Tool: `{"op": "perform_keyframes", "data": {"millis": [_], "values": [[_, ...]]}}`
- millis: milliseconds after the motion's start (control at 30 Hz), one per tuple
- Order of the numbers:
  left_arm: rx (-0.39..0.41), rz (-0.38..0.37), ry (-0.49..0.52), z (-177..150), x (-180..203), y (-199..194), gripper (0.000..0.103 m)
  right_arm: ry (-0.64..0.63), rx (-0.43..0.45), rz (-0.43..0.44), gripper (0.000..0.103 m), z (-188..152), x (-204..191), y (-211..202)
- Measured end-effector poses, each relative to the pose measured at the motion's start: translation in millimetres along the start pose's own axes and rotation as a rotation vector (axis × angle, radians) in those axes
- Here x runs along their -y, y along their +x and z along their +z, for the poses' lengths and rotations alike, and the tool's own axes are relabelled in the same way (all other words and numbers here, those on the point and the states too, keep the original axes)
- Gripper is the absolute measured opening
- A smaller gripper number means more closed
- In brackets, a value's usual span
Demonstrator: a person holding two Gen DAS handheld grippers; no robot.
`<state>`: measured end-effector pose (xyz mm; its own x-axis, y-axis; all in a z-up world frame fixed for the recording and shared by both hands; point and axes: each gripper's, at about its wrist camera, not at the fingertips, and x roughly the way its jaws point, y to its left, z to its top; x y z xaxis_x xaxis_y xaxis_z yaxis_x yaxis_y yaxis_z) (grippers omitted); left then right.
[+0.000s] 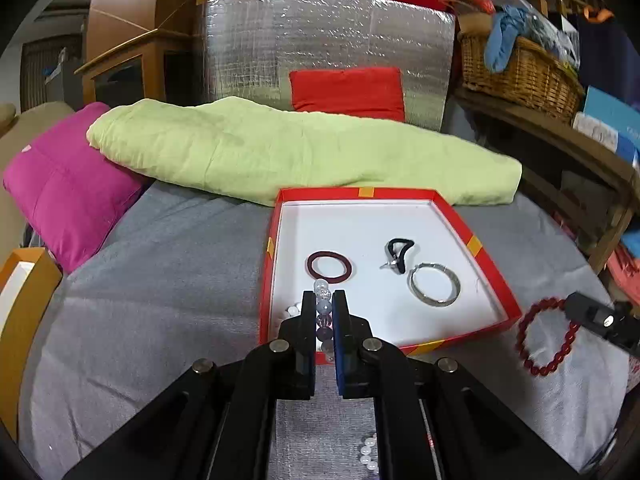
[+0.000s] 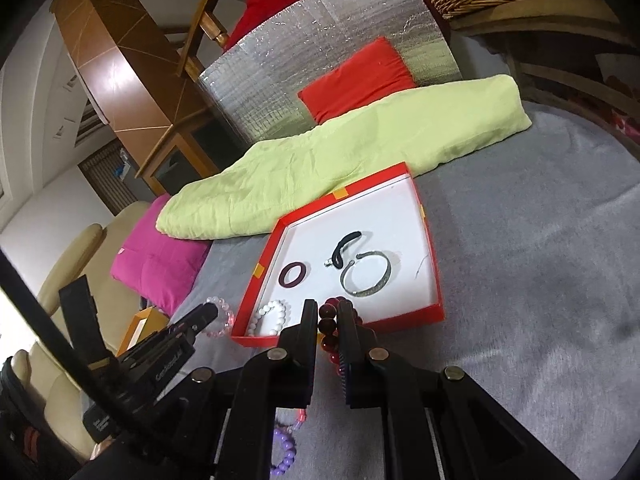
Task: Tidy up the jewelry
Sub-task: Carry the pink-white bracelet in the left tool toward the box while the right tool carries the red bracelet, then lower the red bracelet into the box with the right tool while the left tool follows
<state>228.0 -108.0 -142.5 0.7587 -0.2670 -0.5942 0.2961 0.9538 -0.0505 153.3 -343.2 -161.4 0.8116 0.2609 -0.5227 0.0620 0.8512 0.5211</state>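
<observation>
Over the near edge of the shallow red cardboard box (image 1: 494,276), my left gripper (image 1: 323,300) clamped a clear-and-purple beaded bracelet (image 1: 323,310); my right gripper (image 2: 326,312) pinched a dark red beaded bracelet (image 2: 329,326).

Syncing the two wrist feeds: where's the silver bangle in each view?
Left wrist: silver bangle lies right of centre, in the near right part of the red box, just below the black clip.
Right wrist: silver bangle sits just right of centre, inside the red box, above the right tongs.
Shared landmark: the dark red ring lies left of the bangle in both.
</observation>
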Motion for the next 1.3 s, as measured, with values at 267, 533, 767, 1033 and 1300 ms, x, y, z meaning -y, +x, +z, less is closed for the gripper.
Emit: {"op": "perform_keyframes", "data": {"millis": [267,533,767,1033,1300], "values": [[0.038,-0.021,-0.012,5,-18,-12,0.008,-0.003,0.004,-0.045,0.010,6,-12,20],[0.026,-0.013,-0.022,8,-28,-5,0.008,-0.003,0.045,-0.056,0.010,42,-29,40],[0.019,-0.009,-0.005,9,-22,6,0.008,0.011,0.052,-0.019,0.010,60,-32,66],[-0.003,-0.013,-0.014,11,-20,17,0.008,0.065,-0.038,0.012,0.010,61,-14,100],[-0.028,-0.021,-0.058,28,-23,43,0.008,0.090,-0.090,0.045,0.010,73,-3,131]]}}
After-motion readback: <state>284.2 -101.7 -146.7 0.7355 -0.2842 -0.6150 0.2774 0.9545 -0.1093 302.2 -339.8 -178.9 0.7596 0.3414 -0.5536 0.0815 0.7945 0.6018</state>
